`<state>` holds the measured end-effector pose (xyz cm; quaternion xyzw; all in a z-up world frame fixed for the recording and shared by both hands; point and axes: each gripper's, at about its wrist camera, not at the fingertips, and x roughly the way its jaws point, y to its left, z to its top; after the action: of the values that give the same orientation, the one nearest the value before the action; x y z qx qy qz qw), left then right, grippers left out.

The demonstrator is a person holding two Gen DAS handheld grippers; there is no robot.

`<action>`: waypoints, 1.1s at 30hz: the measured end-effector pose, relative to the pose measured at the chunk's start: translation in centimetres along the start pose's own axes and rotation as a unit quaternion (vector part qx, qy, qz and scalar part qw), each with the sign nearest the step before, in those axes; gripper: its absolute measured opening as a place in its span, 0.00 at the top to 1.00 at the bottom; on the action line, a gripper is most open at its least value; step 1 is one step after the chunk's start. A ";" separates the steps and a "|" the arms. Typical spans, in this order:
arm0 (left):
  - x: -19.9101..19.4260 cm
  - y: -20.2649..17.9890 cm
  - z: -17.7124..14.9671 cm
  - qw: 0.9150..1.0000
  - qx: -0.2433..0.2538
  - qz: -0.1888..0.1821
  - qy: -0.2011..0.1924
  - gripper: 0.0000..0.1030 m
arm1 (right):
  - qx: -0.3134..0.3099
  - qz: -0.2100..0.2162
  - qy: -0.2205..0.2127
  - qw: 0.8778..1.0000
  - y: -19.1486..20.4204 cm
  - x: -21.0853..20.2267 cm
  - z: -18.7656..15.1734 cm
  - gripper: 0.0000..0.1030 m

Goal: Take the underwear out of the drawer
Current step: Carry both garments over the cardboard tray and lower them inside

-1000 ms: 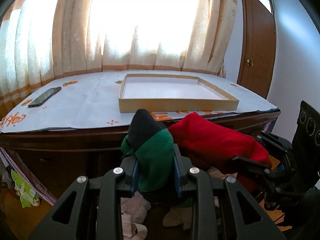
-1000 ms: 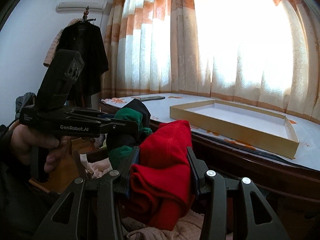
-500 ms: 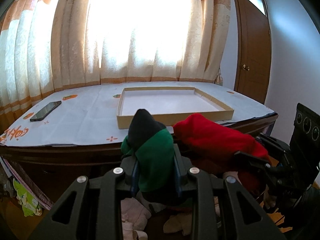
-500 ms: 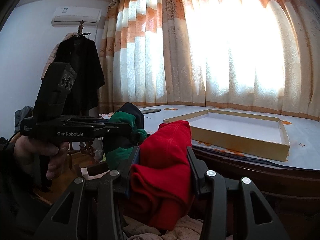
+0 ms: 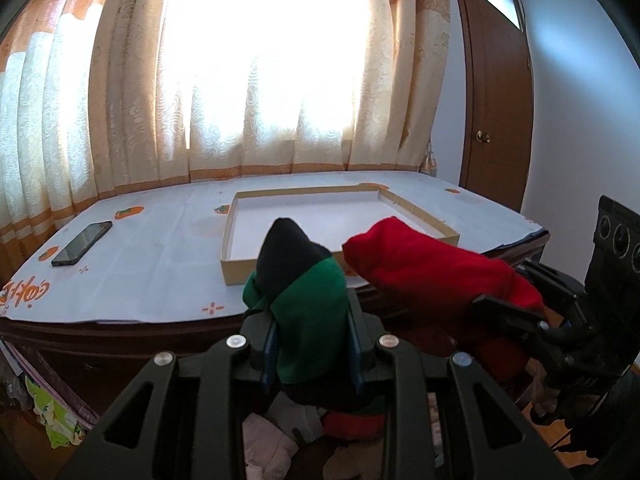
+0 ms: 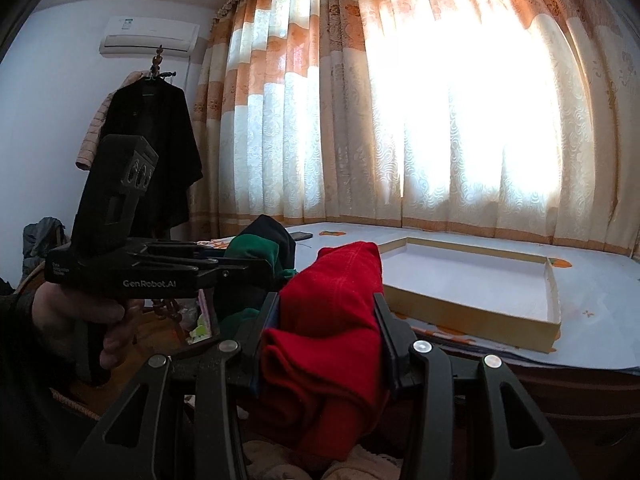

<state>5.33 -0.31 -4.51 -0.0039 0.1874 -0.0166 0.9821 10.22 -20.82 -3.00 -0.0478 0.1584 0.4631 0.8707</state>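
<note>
Both grippers are matte black plastic. The left gripper [image 5: 312, 354] has angular linkage arms with round silver screws and blue pads [image 5: 269, 360] on its fingers. The right gripper [image 6: 326, 340] looks alike. White "GenRobot.AI" lettering marks the left gripper's side, above a bare-skinned hand [image 6: 86, 320] with a dark sleeve.

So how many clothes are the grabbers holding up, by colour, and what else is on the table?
Red garment: 1, in the right gripper
Green-and-black garment: 1, in the left gripper
Shallow cardboard tray: 1
Black phone: 1
Total: 4
</note>
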 end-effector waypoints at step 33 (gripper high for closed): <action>3.4 -1.4 7.1 0.998 0.053 -0.014 -0.010 0.74 | -0.011 -0.047 -0.009 0.999 -3.7 0.0 5.2 0.55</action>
<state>11.04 -1.80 0.84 0.0456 0.1768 -0.0405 0.9824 14.44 -21.74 1.67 -0.0608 0.1432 0.4237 0.8924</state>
